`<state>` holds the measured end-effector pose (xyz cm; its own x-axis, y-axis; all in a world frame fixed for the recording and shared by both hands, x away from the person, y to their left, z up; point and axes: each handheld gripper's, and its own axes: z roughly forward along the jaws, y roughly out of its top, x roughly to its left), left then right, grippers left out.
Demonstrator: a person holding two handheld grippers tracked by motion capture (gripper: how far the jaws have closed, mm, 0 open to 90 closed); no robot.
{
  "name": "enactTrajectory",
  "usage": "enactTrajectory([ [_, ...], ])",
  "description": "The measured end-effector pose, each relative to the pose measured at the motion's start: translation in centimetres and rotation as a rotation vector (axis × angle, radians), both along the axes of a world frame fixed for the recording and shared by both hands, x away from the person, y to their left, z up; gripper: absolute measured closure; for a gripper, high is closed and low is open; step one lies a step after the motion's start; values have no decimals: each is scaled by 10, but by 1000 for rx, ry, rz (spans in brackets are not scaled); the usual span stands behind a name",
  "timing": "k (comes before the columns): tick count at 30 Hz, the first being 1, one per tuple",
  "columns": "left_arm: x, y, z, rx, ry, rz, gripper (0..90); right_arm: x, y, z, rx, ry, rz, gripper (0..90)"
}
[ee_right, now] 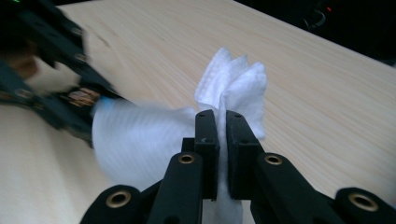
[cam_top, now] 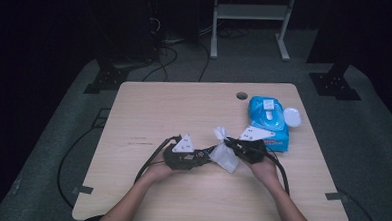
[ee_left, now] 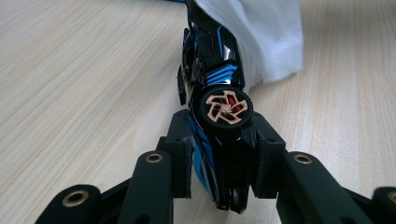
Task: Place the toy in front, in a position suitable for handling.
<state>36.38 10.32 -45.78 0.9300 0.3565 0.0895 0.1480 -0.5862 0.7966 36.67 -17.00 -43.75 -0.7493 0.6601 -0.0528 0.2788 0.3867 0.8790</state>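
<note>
My left gripper (ee_left: 223, 186) pinches a toy car (ee_left: 215, 88) across its body, the pads pressed on its two flanks. The car is glossy black plastic with bright blue streaks, narrow and long, lying on its side in my grip so that one wheel faces up: a black tyre round a copper-coloured spoked rim with a touch of red at the hub. Its far end pokes into a white wipe (ee_left: 261, 37).

My right gripper (ee_right: 222, 135) has its pads pressed together on that same wipe (ee_right: 233, 79), which stands up out of the jaws in soft crumpled peaks and hangs down between them. The cloth is matt, finely ribbed and thin, and it drapes leftward against the car's nose, where it blurs.

From the high view, the left gripper (cam_top: 208, 155) and the right gripper (cam_top: 229, 142) meet near the middle of the table (cam_top: 149, 108), the wipe (cam_top: 224, 154) bunched between them and the car (cam_top: 204, 156) a dark shape at its left edge. Just beyond my right hand lies a blue soft pack of wipes (cam_top: 271, 125) with its flip lid (cam_top: 292, 117) open; what is inside it I cannot tell.

The table is pale wood-grain laminate with rounded corners and a round cable hole (cam_top: 241, 96) near the far edge. Grey carpet lies around it, with black cables trailing over it, in a dark room.
</note>
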Motion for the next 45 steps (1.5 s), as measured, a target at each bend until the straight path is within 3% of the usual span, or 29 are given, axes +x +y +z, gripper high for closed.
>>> enactTrajectory([
  [1, 0, 0, 0, 0, 1, 0, 660, 4, -13, -4, 23, 21, -56, 841],
  [2, 0, 0, 0, -1, 2, -1, 660, 5, -16, -5, 13, 25, -64, 840],
  [6, 2, 0, 0, -2, 8, -6, 660, 1, -14, -3, 47, 43, -47, 840],
  [7, 2, 0, 0, -2, 7, -6, 660, -3, -3, 2, 66, 29, 7, 839],
  [9, 2, 1, 1, 2, 7, -9, 660, -4, 3, 4, 73, 27, 37, 838],
  [10, 2, 2, 1, 2, 10, -8, 661, -5, 8, 5, 51, 19, 49, 838],
  [13, 2, 4, 1, 1, 14, -4, 660, -2, 10, 2, 24, 40, 24, 839],
  [15, 3, 2, 1, 1, 10, -7, 661, -6, 15, 1, 21, 31, 28, 839],
  [16, 3, 2, 1, 2, 11, -7, 660, -8, 21, 1, 22, 32, 46, 839],
  [17, 3, 1, 1, -1, 12, -7, 660, -11, 36, 1, 46, 52, 98, 840],
  [18, 3, 1, 0, -1, 10, -6, 660, -11, 36, 1, 46, 52, 98, 840],
  [20, 3, 1, 1, -1, 11, -6, 661, -13, 52, 0, 62, 64, 149, 839],
  [22, 3, 5, 2, 4, 22, -1, 662, -14, 66, 1, 35, 47, 176, 839],
  [24, 4, 9, 2, 9, 22, 2, 662, -11, 62, 3, 5, 35, 165, 839],
  [26, 4, 12, 1, 3, 23, 8, 663, -7, 45, 4, -22, 10, 98, 840],
  [28, 5, 12, 2, 7, 26, 7, 663, -1, 12, 3, -18, 4, -18, 840],
  [29, 5, 11, 2, 11, 29, 8, 662, 0, 5, 2, -4, 20, -28, 839],
  [30, 5, 11, 2, 11, 29, 8, 657, 0, 5, 2, -4, 20, -28, 839],
  [31, 6, 9, 4, 14, 35, 3, 608, -3, -7, -1, 18, 33, -25, 838],
  [33, 9, 5, 7, 6, 55, 10, 469, -4, -8, -2, 30, 43, -14, 838],
  [35, 12, -3, 10, 14, 82, 20, 439, -4, -7, -6, 44, 62, 15, 835],
  [37, 15, -7, 9, 43, 95, 18, 437, -5, -6, -6, 46, 63, 15, 834],
  [39, 15, -8, 6, 47, 103, 18, 549, -3, -5, -7, 55, 59, 25, 835],
  [40, 15, -7, 6, 59, 91, 27, 549, -3, -5, -7, 55, 59, 25, 835],
  [42, 16, -2, 5, 43, 97, 35, 627, -3, -8, -7, 75, 79, 29, 836],
  [45, 14, 5, 6, 49, 95, 27, 638, -5, -9, -4, 71, 67, 36, 835],
])
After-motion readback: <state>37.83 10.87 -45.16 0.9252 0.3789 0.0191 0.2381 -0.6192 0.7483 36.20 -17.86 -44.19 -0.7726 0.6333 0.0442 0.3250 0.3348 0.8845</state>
